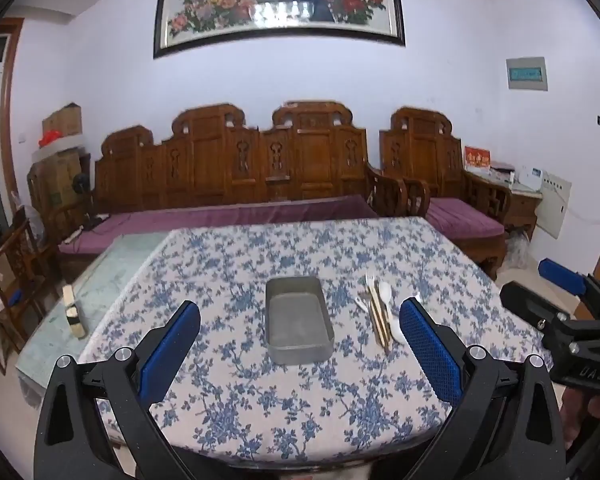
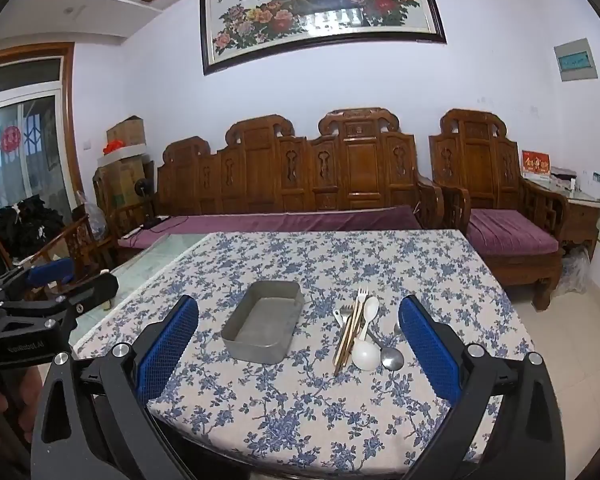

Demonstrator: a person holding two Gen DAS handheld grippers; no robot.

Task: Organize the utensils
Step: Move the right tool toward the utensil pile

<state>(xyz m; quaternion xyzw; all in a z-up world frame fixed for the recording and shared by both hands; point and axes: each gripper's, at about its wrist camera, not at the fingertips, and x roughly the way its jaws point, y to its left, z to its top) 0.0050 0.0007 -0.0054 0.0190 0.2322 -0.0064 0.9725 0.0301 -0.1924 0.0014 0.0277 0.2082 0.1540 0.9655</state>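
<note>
Wide gripper (image 2: 298, 344), utensils (image 2: 360, 330) just beyond.

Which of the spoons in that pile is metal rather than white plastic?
The metal spoon, at the pile's right edge, bowl toward the camera. Beside it lie the large white spoon and the small white spoon.

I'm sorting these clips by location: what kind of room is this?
Probably a home living room: a carved wooden sofa with purple cushions, a framed floral painting above it, and a cloth-covered table.
</note>
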